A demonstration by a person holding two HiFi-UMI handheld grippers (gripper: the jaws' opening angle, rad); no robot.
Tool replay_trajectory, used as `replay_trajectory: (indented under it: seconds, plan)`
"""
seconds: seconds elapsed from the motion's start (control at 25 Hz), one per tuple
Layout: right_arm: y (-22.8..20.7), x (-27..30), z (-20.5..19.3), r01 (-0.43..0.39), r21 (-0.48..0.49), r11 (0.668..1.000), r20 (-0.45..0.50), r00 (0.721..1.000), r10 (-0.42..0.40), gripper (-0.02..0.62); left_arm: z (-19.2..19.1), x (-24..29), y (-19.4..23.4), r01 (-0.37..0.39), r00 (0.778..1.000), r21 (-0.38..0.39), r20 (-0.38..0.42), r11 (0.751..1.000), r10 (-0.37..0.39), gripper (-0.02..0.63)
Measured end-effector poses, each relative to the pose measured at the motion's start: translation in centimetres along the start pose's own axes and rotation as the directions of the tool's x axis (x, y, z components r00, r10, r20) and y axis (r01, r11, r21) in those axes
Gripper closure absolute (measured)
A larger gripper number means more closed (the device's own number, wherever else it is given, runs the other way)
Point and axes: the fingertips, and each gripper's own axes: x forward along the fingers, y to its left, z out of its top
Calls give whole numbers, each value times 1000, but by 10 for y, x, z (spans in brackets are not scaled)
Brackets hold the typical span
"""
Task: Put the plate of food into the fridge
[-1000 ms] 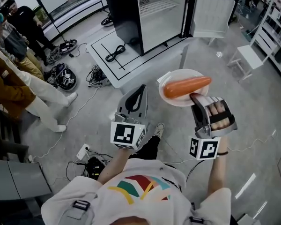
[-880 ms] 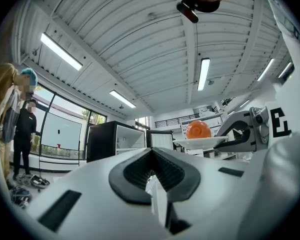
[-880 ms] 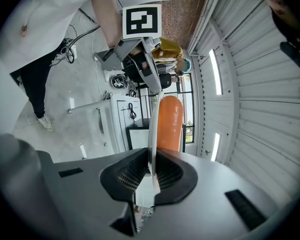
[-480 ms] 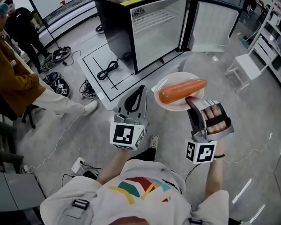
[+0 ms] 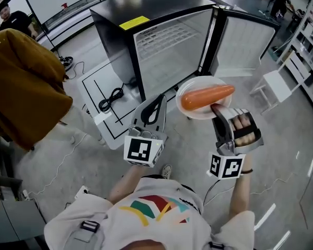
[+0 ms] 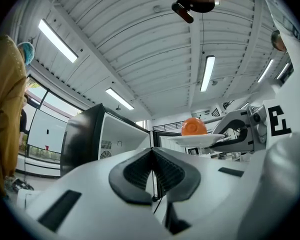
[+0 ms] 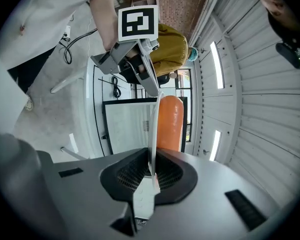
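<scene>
White plate, one long orange carrot

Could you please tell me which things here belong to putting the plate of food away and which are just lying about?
Job in hand: white round plate, gripped at its rim by the right gripper; long orange food piece on it; black fridge, door open.
Just lying about: coiled black cable; white stool; person in a brown jacket; left gripper, shut and empty.
</scene>
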Motion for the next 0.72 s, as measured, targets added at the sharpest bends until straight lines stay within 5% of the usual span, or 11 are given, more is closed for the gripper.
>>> replay_trajectory:
  seconds: [0.72]
  plan:
    - [-1,106,-58,-51,29,998,137,990,46,565,-34,97,27,-125,990,17,-71,992,126,602]
